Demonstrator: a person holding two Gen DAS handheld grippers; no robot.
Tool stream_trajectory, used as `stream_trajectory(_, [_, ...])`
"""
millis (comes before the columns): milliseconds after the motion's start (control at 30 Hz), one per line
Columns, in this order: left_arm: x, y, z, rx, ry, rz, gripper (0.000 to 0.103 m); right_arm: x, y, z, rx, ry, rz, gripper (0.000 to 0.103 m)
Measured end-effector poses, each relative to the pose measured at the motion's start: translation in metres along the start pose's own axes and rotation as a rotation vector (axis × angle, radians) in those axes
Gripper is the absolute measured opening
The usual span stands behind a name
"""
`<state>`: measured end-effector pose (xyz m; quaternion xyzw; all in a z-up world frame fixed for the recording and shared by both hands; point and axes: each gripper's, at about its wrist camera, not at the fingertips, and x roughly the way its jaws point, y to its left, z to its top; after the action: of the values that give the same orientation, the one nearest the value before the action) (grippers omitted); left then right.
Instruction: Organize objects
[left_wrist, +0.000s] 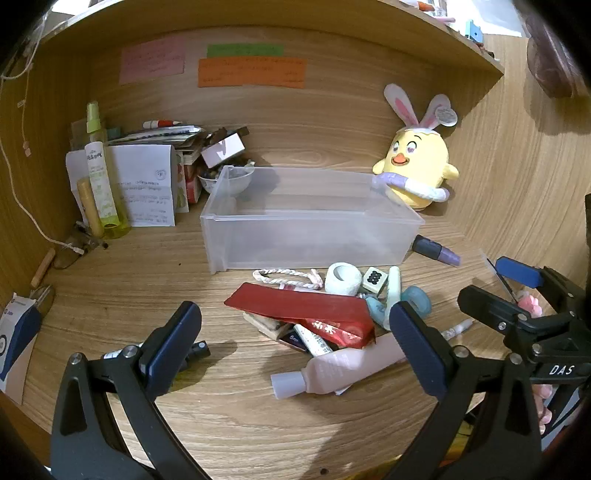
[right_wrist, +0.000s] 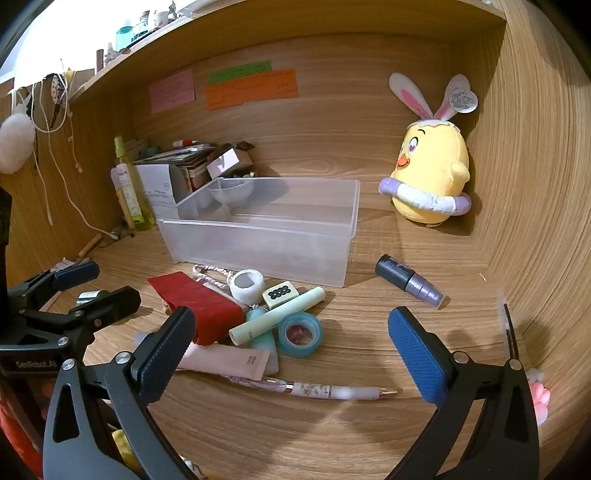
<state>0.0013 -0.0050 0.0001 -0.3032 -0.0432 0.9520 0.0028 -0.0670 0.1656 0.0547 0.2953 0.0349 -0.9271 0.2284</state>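
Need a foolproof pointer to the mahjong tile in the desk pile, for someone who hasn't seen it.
Find the clear plastic bin in the middle of the wooden desk; a pile of small items lies just in front of it. The small cream mahjong tile sits beside the white tape roll. It is the only block-shaped piece, marked with dark circles.

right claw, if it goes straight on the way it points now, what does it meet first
Probably the teal roll of tape at the edge of the clutter pile, with the clear plastic bin behind it. The open right claw holds nothing; depth is uncertain.
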Motion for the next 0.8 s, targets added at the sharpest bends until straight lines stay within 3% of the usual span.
stream_trajectory(500, [0.0001,0.0004,-0.0022,-0.005,0.000,-0.004,0.103,0.0022,0.0001,-0.0012,0.007,0.008,0.013,0.103])
stream_trajectory(533, [0.0001,0.0006,-0.0023,-0.031,-0.004,0.029,0.103,0.0022,0.0001,-0.0012,0.008,0.008,0.013,0.103])
stream_trajectory(800, [-0.0002,0.0002,-0.0032,-0.033,-0.005,0.033,0.103,0.0023,0.0019,-0.0020,0.007,0.008,0.014,0.103])
